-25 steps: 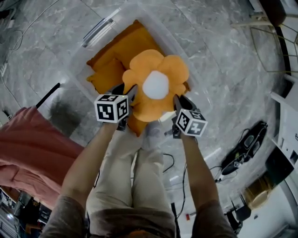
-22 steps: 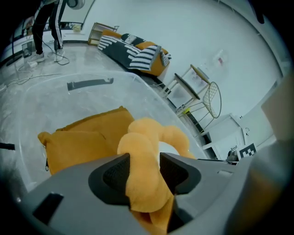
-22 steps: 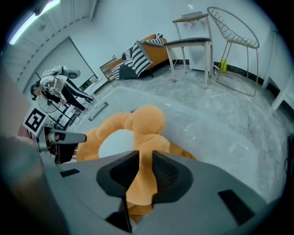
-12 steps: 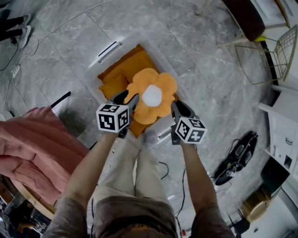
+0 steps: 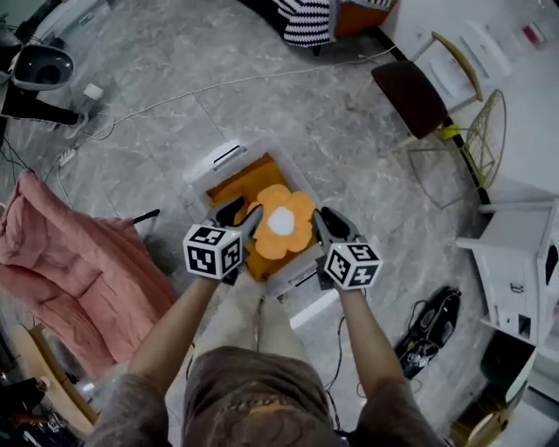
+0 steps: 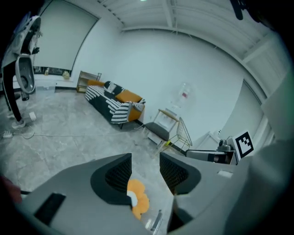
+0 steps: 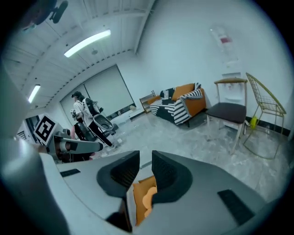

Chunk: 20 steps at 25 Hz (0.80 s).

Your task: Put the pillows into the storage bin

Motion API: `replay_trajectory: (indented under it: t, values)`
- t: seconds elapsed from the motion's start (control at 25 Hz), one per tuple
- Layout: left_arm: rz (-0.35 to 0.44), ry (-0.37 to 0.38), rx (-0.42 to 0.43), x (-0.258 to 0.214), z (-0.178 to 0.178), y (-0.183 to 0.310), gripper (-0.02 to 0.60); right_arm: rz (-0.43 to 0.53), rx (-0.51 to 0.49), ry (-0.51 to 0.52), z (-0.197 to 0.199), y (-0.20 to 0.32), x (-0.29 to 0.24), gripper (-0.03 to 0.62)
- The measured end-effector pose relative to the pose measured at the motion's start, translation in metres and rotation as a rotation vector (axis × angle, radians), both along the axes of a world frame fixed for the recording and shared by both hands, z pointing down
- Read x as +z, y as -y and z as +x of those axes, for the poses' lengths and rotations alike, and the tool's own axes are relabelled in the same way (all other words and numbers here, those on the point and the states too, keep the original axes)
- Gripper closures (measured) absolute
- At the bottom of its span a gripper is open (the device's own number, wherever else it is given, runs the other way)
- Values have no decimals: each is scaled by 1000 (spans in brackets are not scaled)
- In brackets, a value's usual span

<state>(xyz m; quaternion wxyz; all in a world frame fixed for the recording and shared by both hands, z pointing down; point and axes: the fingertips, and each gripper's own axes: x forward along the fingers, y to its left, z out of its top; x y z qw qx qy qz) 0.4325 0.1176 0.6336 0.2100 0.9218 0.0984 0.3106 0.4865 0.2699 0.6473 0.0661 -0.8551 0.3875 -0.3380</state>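
Note:
A clear storage bin (image 5: 199, 181) stands on the marble floor, far below my hands. Orange pillows (image 5: 240, 182) fill it, and an orange flower pillow (image 5: 281, 224) with a white centre lies on top. My left gripper (image 5: 239, 213) hovers high over the bin's near left side. My right gripper (image 5: 324, 218) hovers over its near right side. In the left gripper view the left gripper (image 6: 145, 158) has a wide empty gap, and the flower pillow (image 6: 138, 200) shows far beneath. In the right gripper view the right gripper (image 7: 145, 156) has a narrow empty gap above the orange pillows (image 7: 138, 195).
A pink blanket (image 5: 61, 262) is heaped at the left. A dark-seated chair (image 5: 415, 92) and a yellow wire chair (image 5: 485, 131) stand at the upper right, with a striped sofa (image 5: 306, 17) beyond. White shelving (image 5: 515, 262), a black bag (image 5: 428, 325) and floor cables (image 5: 175, 96) surround me.
Both grippers and the head camera have risen far above the bin. The flower pillow stays lying in the bin, now much smaller in view.

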Motion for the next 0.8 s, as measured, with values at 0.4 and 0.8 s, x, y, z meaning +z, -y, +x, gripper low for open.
replay_trajectory:
  t: [0.4,0.8]
  values:
    - [38,-176,-10,-190,-69,-11,397,137,-127,-166,-66,20,-197,519]
    - [85,-325,-26,-291,-137,-10,397,194,-230,-300,-120,15,-301,525]
